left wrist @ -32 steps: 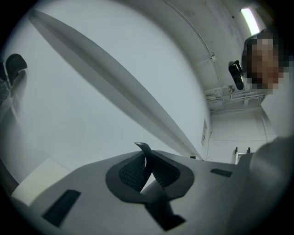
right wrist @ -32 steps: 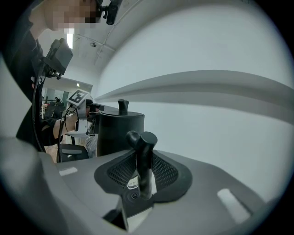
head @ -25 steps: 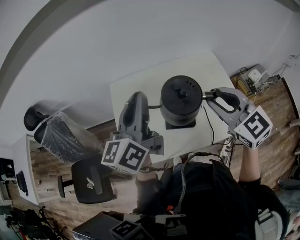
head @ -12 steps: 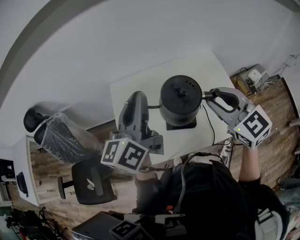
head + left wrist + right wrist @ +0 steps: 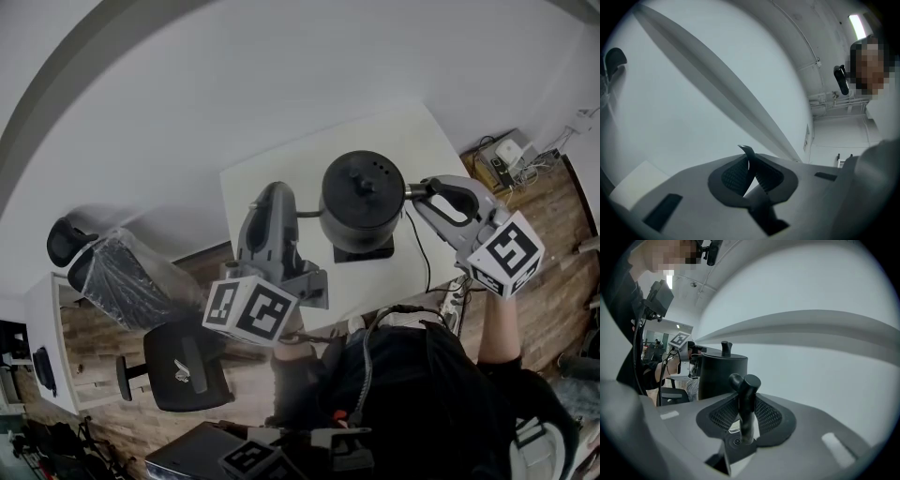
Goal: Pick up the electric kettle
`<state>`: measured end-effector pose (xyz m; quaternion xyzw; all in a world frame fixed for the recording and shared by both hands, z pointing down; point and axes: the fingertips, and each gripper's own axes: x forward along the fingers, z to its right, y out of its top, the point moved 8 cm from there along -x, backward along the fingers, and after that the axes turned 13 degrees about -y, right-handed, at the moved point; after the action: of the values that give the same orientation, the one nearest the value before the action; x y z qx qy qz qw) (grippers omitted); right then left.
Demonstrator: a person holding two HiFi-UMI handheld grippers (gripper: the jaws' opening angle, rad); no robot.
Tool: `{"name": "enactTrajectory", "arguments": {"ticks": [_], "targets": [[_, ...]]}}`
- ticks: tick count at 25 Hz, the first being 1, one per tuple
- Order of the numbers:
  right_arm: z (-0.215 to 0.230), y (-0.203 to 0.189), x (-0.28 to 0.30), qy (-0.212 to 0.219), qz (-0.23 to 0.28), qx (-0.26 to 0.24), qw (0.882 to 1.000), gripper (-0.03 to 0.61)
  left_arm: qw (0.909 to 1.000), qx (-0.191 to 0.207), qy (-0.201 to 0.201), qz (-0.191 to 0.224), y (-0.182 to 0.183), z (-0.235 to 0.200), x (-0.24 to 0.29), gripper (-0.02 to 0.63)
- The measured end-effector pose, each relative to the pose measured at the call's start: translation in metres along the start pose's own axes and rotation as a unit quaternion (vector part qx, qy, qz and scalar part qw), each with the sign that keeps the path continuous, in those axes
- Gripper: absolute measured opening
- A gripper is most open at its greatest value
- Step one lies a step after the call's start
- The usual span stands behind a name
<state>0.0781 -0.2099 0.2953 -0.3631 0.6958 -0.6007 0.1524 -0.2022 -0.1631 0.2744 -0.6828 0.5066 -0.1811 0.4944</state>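
- Head view: the electric kettle (image 5: 361,192) stands on its base (image 5: 364,249) mid-surface (image 5: 281,164). The right hand-held gripper (image 5: 412,191) reaches it from the right, nearer than the left hand-held gripper (image 5: 274,190).
- Left gripper view: jaws clenched on nothing, facing bare wall.
- Right gripper view: pads grasp the upright handle (image 5: 746,399), with the kettle body just beyond and open room above.

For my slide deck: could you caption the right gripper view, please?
Right tool gripping the black kettle by its handle.
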Motion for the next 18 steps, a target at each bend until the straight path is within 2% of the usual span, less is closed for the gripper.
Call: {"name": "enactTrajectory", "arguments": {"ticks": [18], "targets": [[-0.0007, 0.001, 0.001, -0.006, -0.001, -0.013, 1.0, 0.101, 0.9999, 0.006, -0.01, 0.006, 0.002, 0.0012, 0.0001, 0.031]]}}
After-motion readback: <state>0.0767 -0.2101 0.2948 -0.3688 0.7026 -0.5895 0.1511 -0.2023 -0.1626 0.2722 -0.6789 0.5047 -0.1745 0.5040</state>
